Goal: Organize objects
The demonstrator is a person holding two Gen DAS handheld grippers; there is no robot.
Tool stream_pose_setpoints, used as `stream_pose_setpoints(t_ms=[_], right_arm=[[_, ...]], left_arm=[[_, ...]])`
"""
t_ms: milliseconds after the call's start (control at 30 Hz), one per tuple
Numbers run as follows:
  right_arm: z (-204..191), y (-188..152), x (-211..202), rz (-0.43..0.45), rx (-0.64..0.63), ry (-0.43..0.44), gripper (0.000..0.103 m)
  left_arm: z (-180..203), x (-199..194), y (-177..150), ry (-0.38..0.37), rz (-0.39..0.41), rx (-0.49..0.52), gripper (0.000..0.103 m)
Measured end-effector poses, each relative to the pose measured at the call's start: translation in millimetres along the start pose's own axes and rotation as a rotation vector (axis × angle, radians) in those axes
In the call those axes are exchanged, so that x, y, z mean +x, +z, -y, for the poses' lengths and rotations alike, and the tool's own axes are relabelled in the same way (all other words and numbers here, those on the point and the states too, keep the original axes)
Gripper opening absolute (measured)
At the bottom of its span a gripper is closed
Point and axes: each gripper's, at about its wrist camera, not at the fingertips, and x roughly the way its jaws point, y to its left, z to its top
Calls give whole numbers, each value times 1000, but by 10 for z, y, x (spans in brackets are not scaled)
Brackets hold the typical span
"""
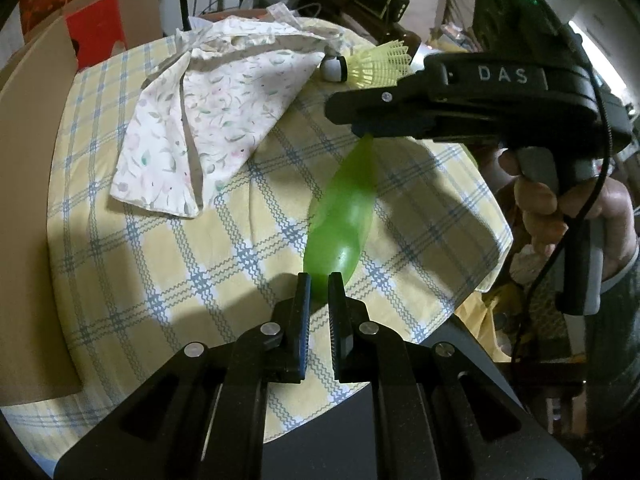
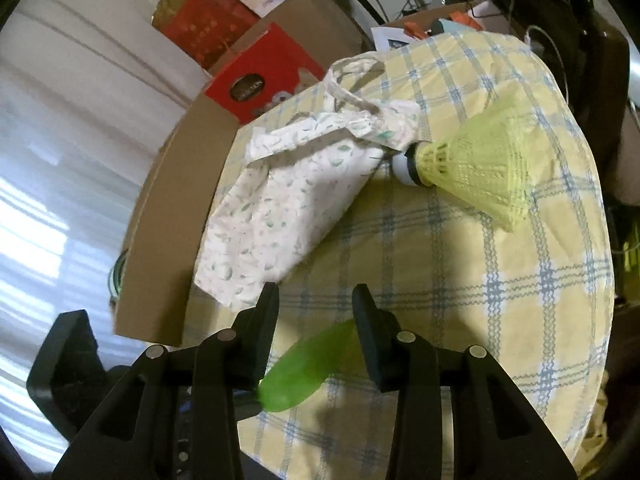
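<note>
while the limp, elongated green rubber balloon (image 1: 340,216) hangs stretched over the table, its lower end sits pinched between the nearly closed jaws of the left gripper (image 1: 319,284), and its narrow neck runs up toward one o'clock into the underside of the right gripper (image 1: 360,128). in the right wrist view the right gripper (image 2: 316,300) shows jaws standing partly apart, with the balloon passing low between them near the right-hand finger; whether its pads actually press on the rubber i cannot tell. the main risk, as i judge it, is the balloon snapping out of one grip: it is thin, slick and under pull, so a little more tension could free the neck and let it recoil. if the left grip slackens, it would drop onto the yellow and blue checked tablecloth (image 1: 160,264). at eleven o'clock from the balloon lies the white floral fabric pouch (image 1: 208,128), its mouth not visibly open, so feeding the balloon in could bunch the cloth instead. at twelve o'clock the yellow plastic shuttlecock with a white cork tip (image 1: 372,64) rests just behind the right gripper and could be knocked and roll off the table edge.
</note>
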Motion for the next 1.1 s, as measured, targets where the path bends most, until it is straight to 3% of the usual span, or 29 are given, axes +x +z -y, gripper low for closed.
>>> stream_pose_setpoints(t_ms=[500,567,600,700,833,933,1100], right_arm=[[148,-216,75,-23,75,212,39],[156,-222,77,-9,86,247,33],[159,-226,95,-8,99,271,16],[135,-242,171,-28,108,280,13],[-58,-296,291,-85,29,264,13],[-273,-362,409,-129,-51,220,12],[-521,-376,474,-120,-105,129,12]], left_arm=[[19,13,2,-13,9,-3,8],[-38,28,23,-25,10,-5,8],[-38,27,27,-32,10,-6,8],[-58,52,68,-46,10,-10,8],[-72,75,94,-63,13,-10,8],[-130,100,109,-82,16,-22,8],[-140,79,78,-80,20,-23,8]])
